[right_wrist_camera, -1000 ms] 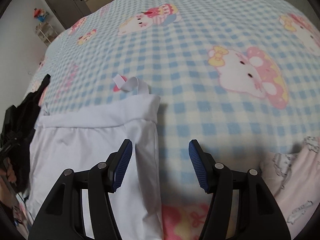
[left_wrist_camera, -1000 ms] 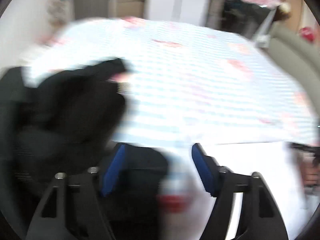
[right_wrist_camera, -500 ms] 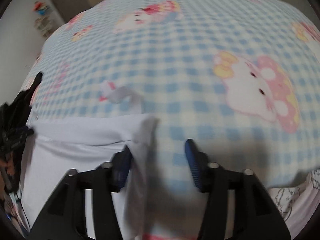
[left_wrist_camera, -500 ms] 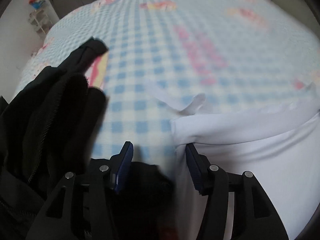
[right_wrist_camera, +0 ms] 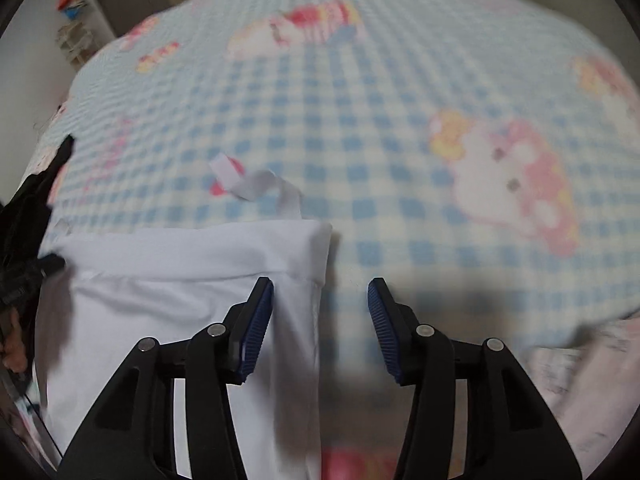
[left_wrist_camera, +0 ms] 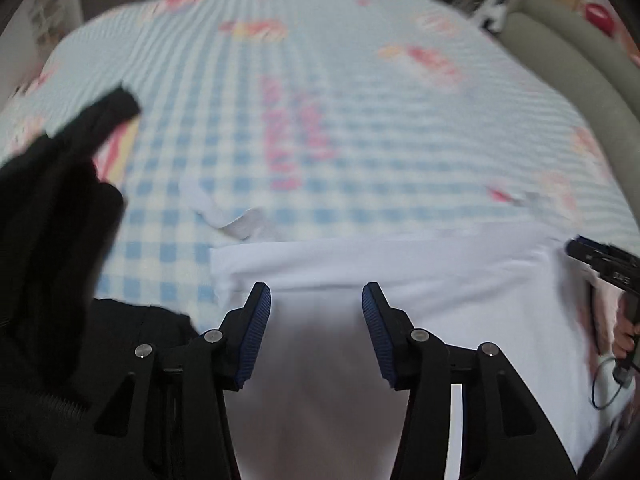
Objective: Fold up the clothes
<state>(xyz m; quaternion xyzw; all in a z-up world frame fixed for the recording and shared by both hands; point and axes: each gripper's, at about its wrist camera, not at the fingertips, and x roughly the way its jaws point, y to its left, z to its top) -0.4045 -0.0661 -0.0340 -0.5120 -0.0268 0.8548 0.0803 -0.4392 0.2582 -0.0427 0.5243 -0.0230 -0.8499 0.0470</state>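
I have the white garment [left_wrist_camera: 400, 300] lying flat on the blue checked bedspread [left_wrist_camera: 360, 140], at the bed's near edge, its folded top hem running straight across and two white ties [right_wrist_camera: 256, 184] trailing from it onto the checks. My left gripper [left_wrist_camera: 316, 332] hangs over the garment near its left corner; its jaws are about half open and closing, white cloth shows in the gap between the blue pads [left_wrist_camera: 256, 332], and I cannot tell whether they press on it. My right gripper [right_wrist_camera: 320, 328] is at the garment's right edge, jaws also about half open and closing: the left pad sits over the white fabric, the right pad over bare bedspread, so the garment's side hem lies between them, not visibly pinched. A heap of black clothing [left_wrist_camera: 52, 260] lies at the bed's left edge, just beside the white garment's corner. A pale pink printed garment [right_wrist_camera: 580, 380] lies at the near right of the bed, apart from the white one. Both views are motion-blurred.
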